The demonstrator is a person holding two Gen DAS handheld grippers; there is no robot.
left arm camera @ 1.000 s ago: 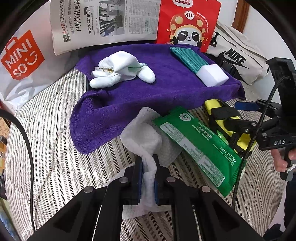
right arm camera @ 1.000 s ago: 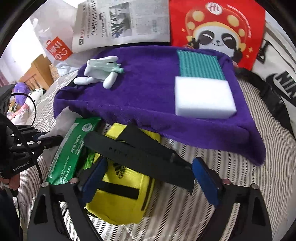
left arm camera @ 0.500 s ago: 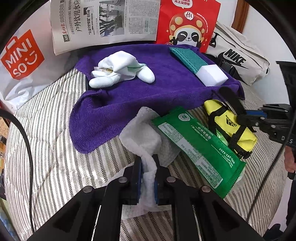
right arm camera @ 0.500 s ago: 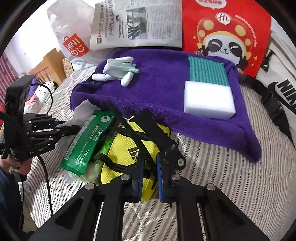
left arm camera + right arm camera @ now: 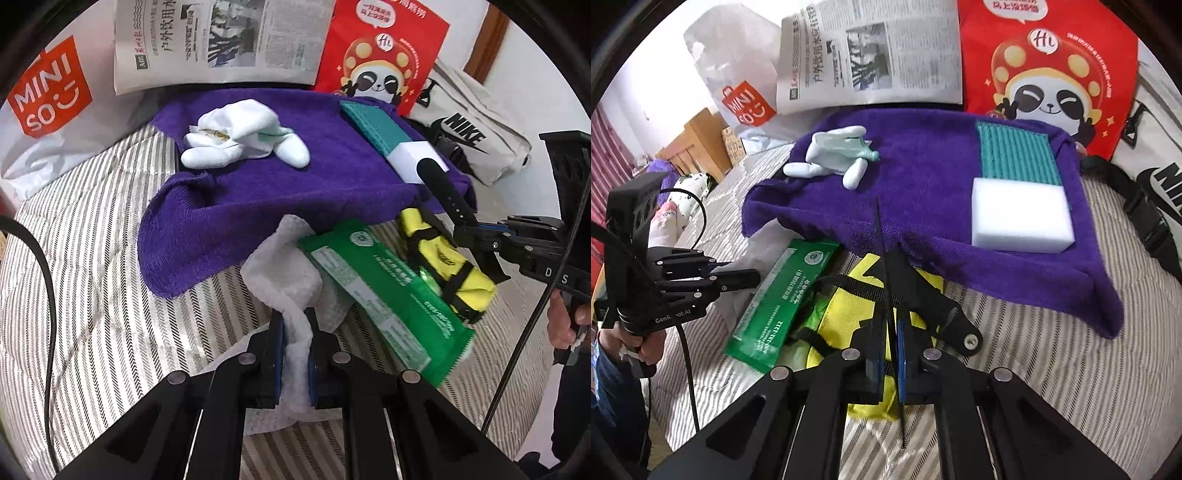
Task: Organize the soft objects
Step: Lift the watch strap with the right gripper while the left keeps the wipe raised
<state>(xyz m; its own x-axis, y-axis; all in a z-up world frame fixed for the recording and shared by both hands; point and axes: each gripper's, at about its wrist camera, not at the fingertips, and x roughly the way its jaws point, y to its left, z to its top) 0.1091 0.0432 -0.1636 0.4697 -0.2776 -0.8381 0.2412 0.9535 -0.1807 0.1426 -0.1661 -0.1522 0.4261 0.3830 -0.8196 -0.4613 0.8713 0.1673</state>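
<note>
- White socks (image 5: 243, 138) lie on the left part of the purple towel (image 5: 258, 206).
- The left gripper (image 5: 295, 354) is clamped on a white wipe (image 5: 284, 273), just in front of the towel's near edge.
- A green packet (image 5: 384, 295) lies right of the wipe, touching it.
- The right gripper (image 5: 890, 354) is pinched on the black strap (image 5: 886, 280) of the yellow bag (image 5: 846, 306), below the towel's front edge.
- A white sponge (image 5: 1021, 221) sits on the towel's right part.
</note>
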